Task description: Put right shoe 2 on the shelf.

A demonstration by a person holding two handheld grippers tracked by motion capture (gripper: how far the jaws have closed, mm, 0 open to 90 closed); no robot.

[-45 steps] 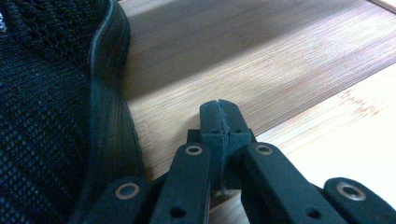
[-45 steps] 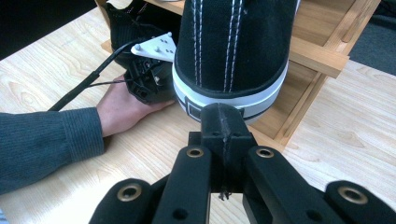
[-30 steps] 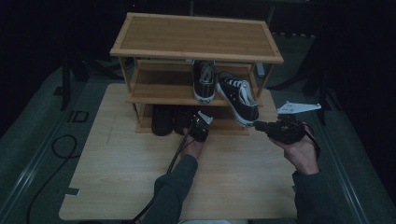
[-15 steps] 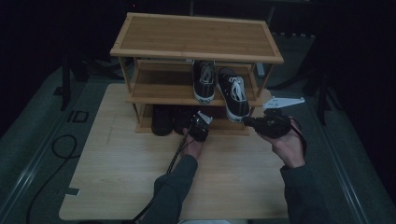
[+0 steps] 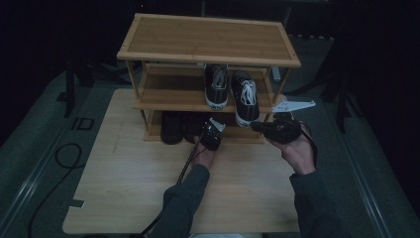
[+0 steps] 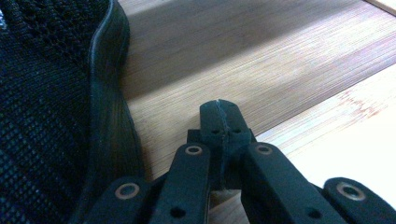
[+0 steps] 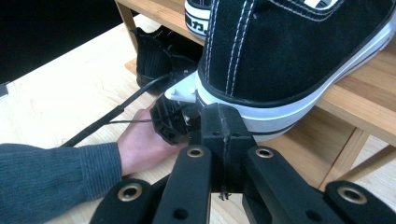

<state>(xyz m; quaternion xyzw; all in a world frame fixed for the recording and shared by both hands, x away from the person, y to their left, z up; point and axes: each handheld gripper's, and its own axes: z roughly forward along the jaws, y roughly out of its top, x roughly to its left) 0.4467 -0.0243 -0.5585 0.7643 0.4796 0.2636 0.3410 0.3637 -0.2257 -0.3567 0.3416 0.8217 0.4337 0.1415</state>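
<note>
A bamboo shoe rack (image 5: 208,37) stands at the back of the table. Two black sneakers with white soles sit on its middle shelf, the left one (image 5: 216,85) and the right one (image 5: 244,96). My right gripper (image 7: 223,114) is shut, its tip against the white heel of the right sneaker (image 7: 289,51), which overhangs the shelf edge a little. My left gripper (image 6: 219,112) is shut and holds nothing. It is low at the bottom shelf, beside a black mesh shoe (image 6: 46,102). In the high view the left gripper (image 5: 210,126) and the right gripper (image 5: 257,125) sit close together in front of the rack.
Dark shoes (image 5: 173,126) stand on the bottom shelf to the left. The rack's top shelf is bare. The wooden table (image 5: 124,173) lies in front of the rack. A black cable (image 5: 64,153) lies on the floor at the left.
The right sneaker, angled and hanging off the middle shelf before, has swung straight and slid further onto it, with the right gripper behind its heel. The left gripper has barely moved.
</note>
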